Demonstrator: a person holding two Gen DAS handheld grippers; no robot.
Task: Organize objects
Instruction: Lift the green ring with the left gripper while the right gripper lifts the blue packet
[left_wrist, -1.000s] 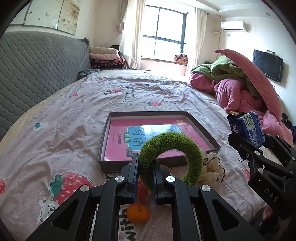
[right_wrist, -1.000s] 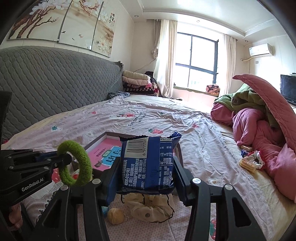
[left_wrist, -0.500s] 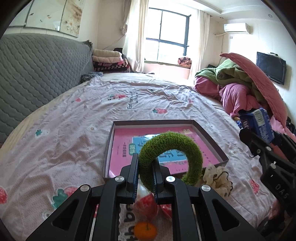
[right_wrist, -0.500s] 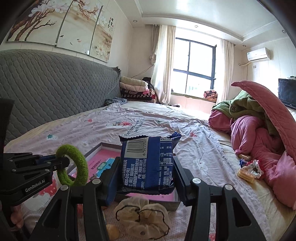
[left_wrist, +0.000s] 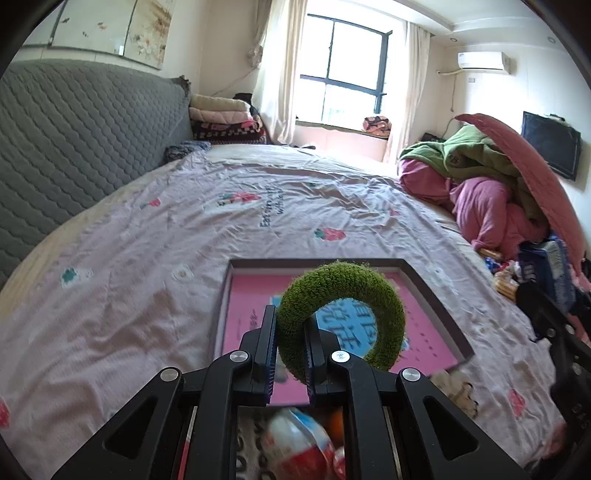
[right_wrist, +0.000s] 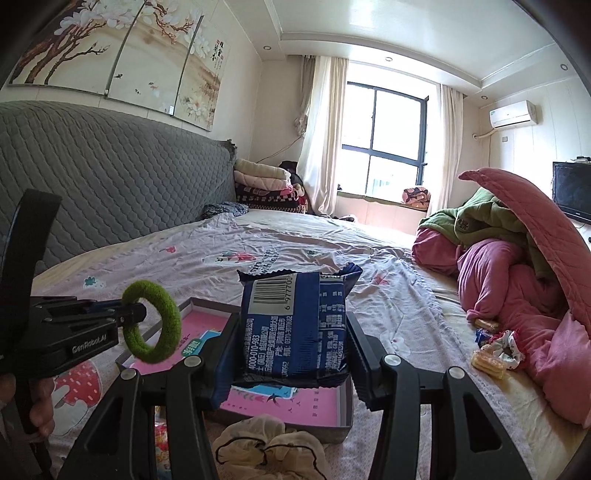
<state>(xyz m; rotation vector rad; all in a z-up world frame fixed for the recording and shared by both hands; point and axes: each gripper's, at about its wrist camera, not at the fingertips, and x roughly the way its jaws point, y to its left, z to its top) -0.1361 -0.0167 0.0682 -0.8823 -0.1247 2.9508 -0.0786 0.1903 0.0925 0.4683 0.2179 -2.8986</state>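
Note:
My left gripper (left_wrist: 290, 345) is shut on a fuzzy green ring (left_wrist: 373, 295) and holds it in the air above the near edge of a shallow grey box (left_wrist: 436, 284) with a pink book inside. My right gripper (right_wrist: 293, 343) is shut on a blue snack packet (right_wrist: 295, 325), held upright over the same box (right_wrist: 343, 430). The left gripper with the green ring (right_wrist: 153, 326) shows at the left of the right wrist view. The right gripper's packet (left_wrist: 546, 269) shows at the right edge of the left wrist view.
The box lies on a bed with a pink printed sheet (left_wrist: 147, 266). A cream scrunchie (right_wrist: 266, 446) lies by the box's near edge. A red-and-white egg toy (left_wrist: 299, 443) and an orange lie below the left gripper. Wrapped snacks (right_wrist: 491, 350) lie by a heap of quilts (right_wrist: 517, 266).
Both grippers have risen and moved forward over the box, each keeping its hold. The orange and scrunchie have slid down towards the bottom of the views.

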